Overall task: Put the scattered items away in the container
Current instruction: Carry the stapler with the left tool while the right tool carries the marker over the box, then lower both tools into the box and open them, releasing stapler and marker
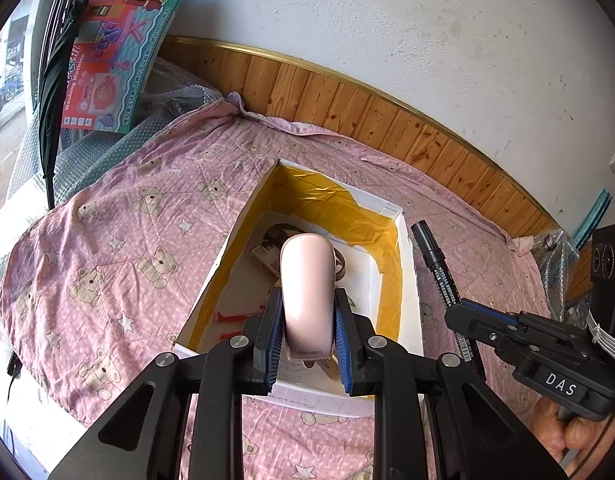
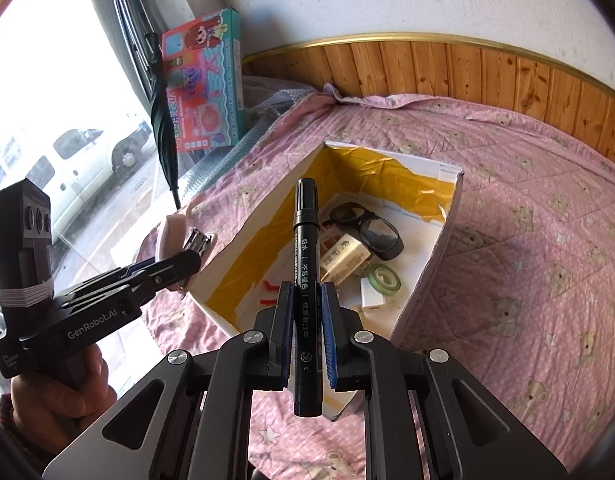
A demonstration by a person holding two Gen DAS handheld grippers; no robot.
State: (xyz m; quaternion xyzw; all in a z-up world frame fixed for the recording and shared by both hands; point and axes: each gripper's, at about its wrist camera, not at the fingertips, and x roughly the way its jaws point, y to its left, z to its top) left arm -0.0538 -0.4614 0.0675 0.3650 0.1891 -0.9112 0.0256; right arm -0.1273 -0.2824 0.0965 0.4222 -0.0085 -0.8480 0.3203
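I have both grippers loaded. My left gripper (image 1: 307, 332) is clamped on a pink stapler (image 1: 306, 292), pads on its two sides, holding it over the near end of the box (image 1: 413, 280). My right gripper (image 2: 306, 332) is closed on a black marker (image 2: 305, 272), gripped around its lower half so most of the barrel and the cap stick out ahead, over the box's near wall. The box sits on the bed (image 2: 527, 184), on a pink bear-print quilt.

Already inside I see glasses (image 2: 373, 232), a tape roll (image 2: 383, 278), a small tan carton (image 2: 343, 258) and a white block (image 2: 372, 298).

My worries from here: the two grippers are close together over one opening, so if I lower both at once they may knock each other or the box wall. The box looks light and its walls are thin card, so a bump could shove or tip it on the soft quilt. The stapler is smooth and seems heavy; dropped from height it could land on the glasses lenses. The marker, released while it is over the wall, could roll out onto the quilt.
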